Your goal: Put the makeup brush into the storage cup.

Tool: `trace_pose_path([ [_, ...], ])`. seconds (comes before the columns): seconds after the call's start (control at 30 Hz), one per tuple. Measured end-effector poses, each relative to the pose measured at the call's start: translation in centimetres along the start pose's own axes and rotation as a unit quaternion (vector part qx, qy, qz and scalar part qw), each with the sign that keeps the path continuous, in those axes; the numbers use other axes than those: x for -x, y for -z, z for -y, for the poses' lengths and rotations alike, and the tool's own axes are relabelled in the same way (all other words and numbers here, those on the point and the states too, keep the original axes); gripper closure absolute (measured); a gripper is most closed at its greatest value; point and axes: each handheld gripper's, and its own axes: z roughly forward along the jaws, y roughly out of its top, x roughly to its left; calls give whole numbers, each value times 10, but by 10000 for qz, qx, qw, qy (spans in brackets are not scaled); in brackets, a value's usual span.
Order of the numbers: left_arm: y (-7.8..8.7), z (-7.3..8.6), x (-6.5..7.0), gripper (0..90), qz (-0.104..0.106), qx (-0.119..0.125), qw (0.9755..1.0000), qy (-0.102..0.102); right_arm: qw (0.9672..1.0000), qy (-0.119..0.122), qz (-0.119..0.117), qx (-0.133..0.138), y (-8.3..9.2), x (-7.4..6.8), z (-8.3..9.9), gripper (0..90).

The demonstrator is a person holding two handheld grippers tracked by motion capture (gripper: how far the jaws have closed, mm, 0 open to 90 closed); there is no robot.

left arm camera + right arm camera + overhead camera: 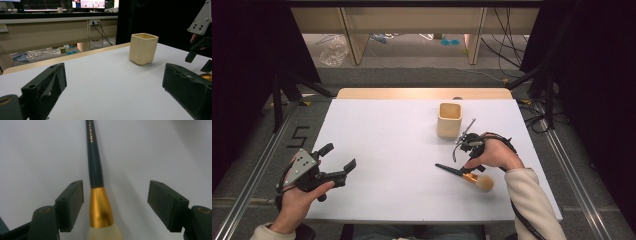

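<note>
Gold ferrule of the brush (100, 207) lies flat on the white surface (387, 150), between the jaws of the right tool (116, 203), pads not touching yet. Centre over ferrule & squeeze evenly so it won't roll. Cup (449, 120) stands nr, beyond. Left tool (337, 162) wide open, w/ nothing in it.

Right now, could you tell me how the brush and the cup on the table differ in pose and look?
The brush lies flat on the white table, while the cup stands upright. The brush is long and thin, with a dark handle, a gold band and pale bristles; the cup is squat, squarish and plain cream. The brush lies between the jaws of the right gripper, which are not pressing on it; the cup stands apart. Both rest on the table.
</note>
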Motion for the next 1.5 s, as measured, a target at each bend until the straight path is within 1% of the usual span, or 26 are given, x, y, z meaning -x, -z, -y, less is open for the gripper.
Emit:
trace_pose_path([
  [0.07,0,0,0,49,5,-11,10000,3,9998,20,-80,-189,-1,-1,0,308],
  [0.1,0,0,0,49,5,-11,10000,3,9998,20,-80,-189,-1,-1,0,308],
  [0.13,0,0,0,50,3,-13,10000,-6,9996,102,-139,-241,-4,-1,1,323],
  [0.23,0,0,0,50,2,-18,10000,-8,9994,107,-158,-300,-6,-1,1,332],
  [0.27,0,0,0,51,6,-13,10000,5,9988,179,-100,-446,-7,-1,1,345],
  [0.3,0,0,0,51,6,-8,10000,5,9986,196,-86,-478,-8,0,1,349],
  [0.33,0,0,0,51,7,-14,10000,1,9984,291,-113,-481,-9,1,1,357],
  [0.37,0,0,0,51,8,-14,10000,-5,9984,221,-122,-513,-9,-1,1,368],
  [0.43,0,0,0,52,9,-16,10000,-4,9982,189,-130,-550,-10,-2,0,376],
  [0.47,0,0,0,52,8,-15,10000,0,9976,329,-143,-591,-13,-1,0,389],
  [0.5,0,0,0,52,8,-15,10000,0,9976,329,-143,-591,-13,-1,0,389],
  [0.53,0,0,0,53,8,-15,10000,2,9969,374,-167,-675,-15,-2,-1,404],
  [0.6,0,0,0,53,7,-15,10000,0,9968,329,-156,-709,-16,-3,-1,411],
  [0.67,0,0,0,54,8,-15,10000,-2,9957,314,-191,-847,-19,-5,-2,429],
  [0.7,0,0,0,54,8,-20,10000,-3,9956,366,-198,-835,-20,-4,-2,441],
  [0.73,0,0,0,54,10,-21,10000,-2,9952,290,-221,-912,-20,-6,-3,448],
  [0.77,0,0,0,55,12,-22,10000,-5,9950,282,-255,-929,-21,-6,-3,454],
  [0.83,0,0,0,55,9,-23,10000,-1,9944,277,-234,-990,-21,-6,-2,462],
  [1.0,0,0,0,56,7,-25,10000,-3,9937,336,-225,-1049,-23,-6,-1,478],
  [1.03,0,0,0,56,5,-28,10000,-7,9934,279,-234,-1091,-23,-6,-1,486],
  [1.23,0,0,0,57,8,-26,10000,-1,9921,331,-270,-1180,-25,-5,0,515],
  [1.3,0,0,0,58,7,-25,10000,-1,9914,273,-242,-1253,-25,-6,0,523],
  [1.33,0,0,0,58,8,-22,10000,1,9915,316,-236,-1243,-26,-5,1,527],
  [1.4,0,0,0,58,4,-22,10000,-4,9913,296,-226,-1266,-26,-5,1,529],
  [1.43,0,0,0,58,6,-20,10000,-3,9908,349,-240,-1283,-27,-4,1,532],
  [1.5,0,0,0,58,2,-27,10000,-5,9904,251,-286,-1331,-27,-6,1,540],
])
